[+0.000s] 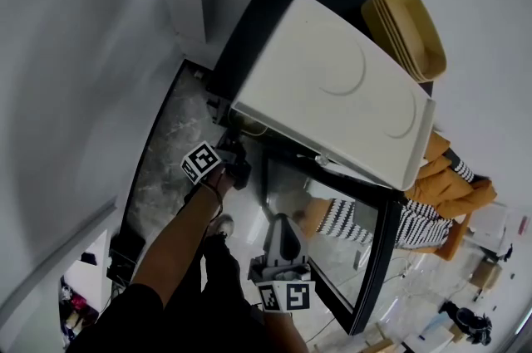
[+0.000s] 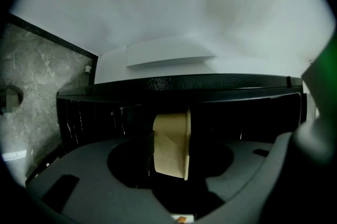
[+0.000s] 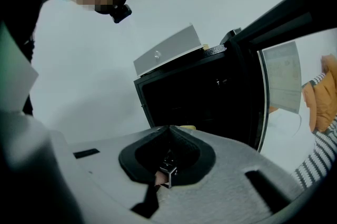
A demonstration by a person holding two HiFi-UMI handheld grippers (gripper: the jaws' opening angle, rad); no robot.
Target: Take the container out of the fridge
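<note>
**Container pinched at the fridge mouth**

The left tongs (image 2: 168, 139) pinched the tan container (image 2: 171, 150) just in front of the dark fridge (image 2: 174, 86). The right tongs (image 3: 169, 130) were pressed together, empty, beside the open door (image 3: 279, 91). The withdrawal looked under way. Next, a steady pull clear of the opening seemed called for, with the grip kept firm.

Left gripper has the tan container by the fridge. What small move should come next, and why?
Probably draw the left gripper straight back from the fridge: its jaws clamp the container, which still looks close to the dark opening.
</note>
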